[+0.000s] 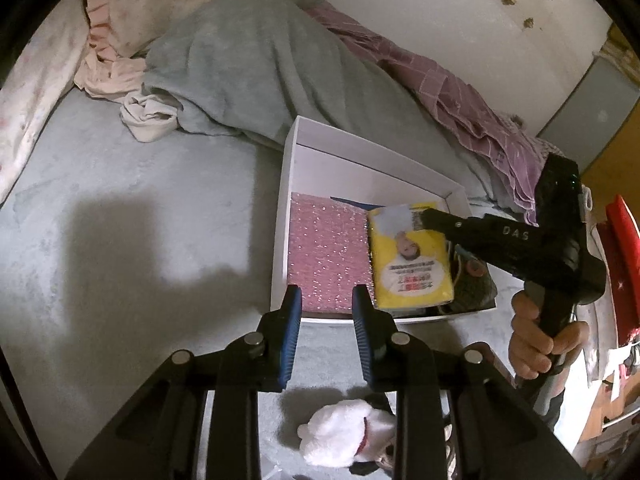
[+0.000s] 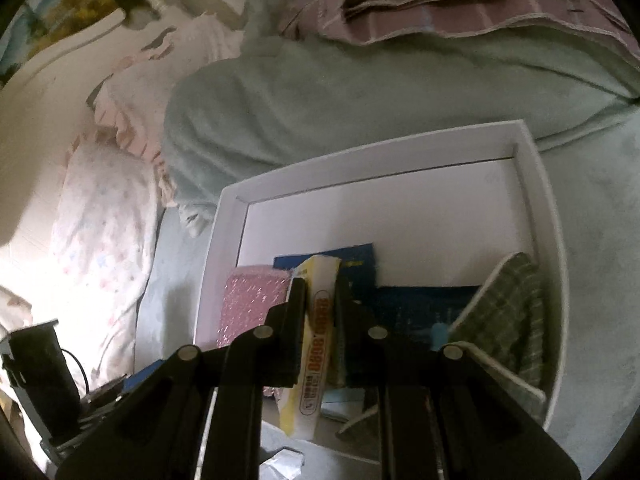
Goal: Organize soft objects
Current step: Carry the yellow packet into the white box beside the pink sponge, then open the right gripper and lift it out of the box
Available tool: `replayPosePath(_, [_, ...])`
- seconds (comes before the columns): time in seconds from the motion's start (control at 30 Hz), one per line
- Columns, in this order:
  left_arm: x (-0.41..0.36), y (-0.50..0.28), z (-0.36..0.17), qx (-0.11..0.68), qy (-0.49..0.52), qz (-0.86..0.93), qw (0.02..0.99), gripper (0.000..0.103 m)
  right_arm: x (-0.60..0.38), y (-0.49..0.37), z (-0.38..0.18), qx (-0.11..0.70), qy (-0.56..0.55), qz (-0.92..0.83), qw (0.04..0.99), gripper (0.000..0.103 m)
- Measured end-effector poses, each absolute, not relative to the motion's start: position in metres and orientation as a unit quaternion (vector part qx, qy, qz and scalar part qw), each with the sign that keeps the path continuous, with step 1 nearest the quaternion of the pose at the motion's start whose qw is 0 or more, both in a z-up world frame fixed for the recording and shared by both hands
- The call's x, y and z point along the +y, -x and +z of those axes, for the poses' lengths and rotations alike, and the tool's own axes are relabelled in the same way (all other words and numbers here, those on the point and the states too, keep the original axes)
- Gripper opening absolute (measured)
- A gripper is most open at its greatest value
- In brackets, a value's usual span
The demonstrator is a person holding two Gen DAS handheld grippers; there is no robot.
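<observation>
Behind your grey-green blanket [image 1: 248, 68] lies a purple checked cloth [image 1: 460, 92]; to its left sit the frilled pink pillow [image 1: 120, 12] and a crumpled white cloth [image 1: 150, 118].

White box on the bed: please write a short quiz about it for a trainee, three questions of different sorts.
1. True or false: the right gripper has its jaws shut on the yellow packet.
2. What lies left of the packet in the white box? A pink glittery pad; B green checked cloth; C grey blanket.
3. Fill in: the white plush toy lies ___ the box.
Key: 1 true; 2 A; 3 outside.
</observation>
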State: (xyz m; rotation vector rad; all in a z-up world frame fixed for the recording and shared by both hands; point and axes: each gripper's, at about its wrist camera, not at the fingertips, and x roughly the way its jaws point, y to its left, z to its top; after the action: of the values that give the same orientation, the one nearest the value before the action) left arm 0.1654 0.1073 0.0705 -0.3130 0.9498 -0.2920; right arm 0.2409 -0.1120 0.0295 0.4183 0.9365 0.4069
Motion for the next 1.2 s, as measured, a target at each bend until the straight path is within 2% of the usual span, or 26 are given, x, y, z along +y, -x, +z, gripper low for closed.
replayPosePath(0.17, [0.104,-0.166,0.069,0.462,0.139,-0.136,0.865,0.025,-0.091,-0.242,0.025,0.45,-0.127,0.147,0.872,0.027])
replayPosePath(0.4, [0.104,-0.166,0.07,0.465,0.137,-0.132,0.864,0.025,-0.083,-0.234,0.029,0.46,-0.09,0.128,0.874,0.066])
replayPosePath(0.57, [0.106,-0.164,0.072,0.464,0.14,-0.129,0.865,0.025,-0.086,-0.225,0.042,0.454,-0.08,0.115,0.88,0.068])
replayPosePath(0.8, [0.107,-0.164,0.071,0.47,0.142,-0.126,0.862,0.025,-0.076,-0.235,0.021,0.502,-0.086,0.114,0.853,0.068])
replayPosePath(1.07, [0.109,-0.164,0.068,0.491,0.139,-0.121,0.852,0.025,-0.055,-0.227,0.023,0.498,-0.035,0.106,0.86,0.068])
replayPosePath(1.2, [0.108,-0.162,0.068,0.497,0.144,-0.132,0.846,0.025,-0.059,-0.228,0.02,0.507,-0.043,0.095,0.855,0.067])
